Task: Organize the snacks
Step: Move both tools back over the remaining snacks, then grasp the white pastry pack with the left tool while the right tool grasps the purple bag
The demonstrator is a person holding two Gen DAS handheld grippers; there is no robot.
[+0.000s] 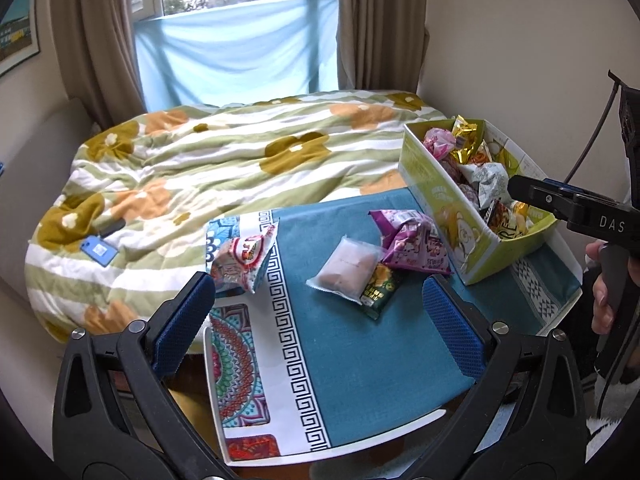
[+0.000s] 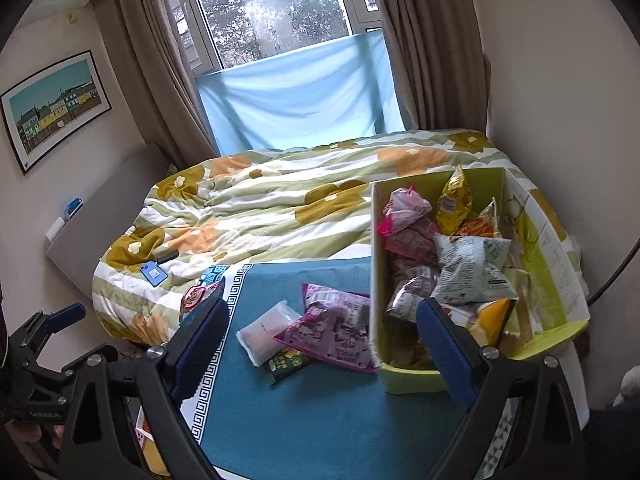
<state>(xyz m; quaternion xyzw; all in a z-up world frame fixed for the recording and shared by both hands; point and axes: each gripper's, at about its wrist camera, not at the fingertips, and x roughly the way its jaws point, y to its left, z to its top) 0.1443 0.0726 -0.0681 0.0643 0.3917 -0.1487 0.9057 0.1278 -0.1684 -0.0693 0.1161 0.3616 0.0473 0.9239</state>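
Observation:
A green cardboard box [image 1: 448,216] holding several snack packets stands at the right of a teal-clothed table [image 1: 352,352]; it also shows in the right wrist view [image 2: 560,280]. On the cloth lie a purple packet [image 1: 412,244], a pale translucent packet [image 1: 346,270], a dark green packet [image 1: 378,290] and a red-and-white packet [image 1: 244,256] at the left edge. My left gripper [image 1: 320,316] is open and empty above the cloth, near the loose packets. My right gripper [image 2: 324,344] is open and empty, over the box's near left corner and the purple packet [image 2: 332,328].
A bed with a floral quilt [image 1: 208,168] lies behind the table, with a blue phone [image 1: 98,250] on it. Curtains and a window are beyond. The right gripper's body [image 1: 576,208] shows at the right edge of the left wrist view, over the box.

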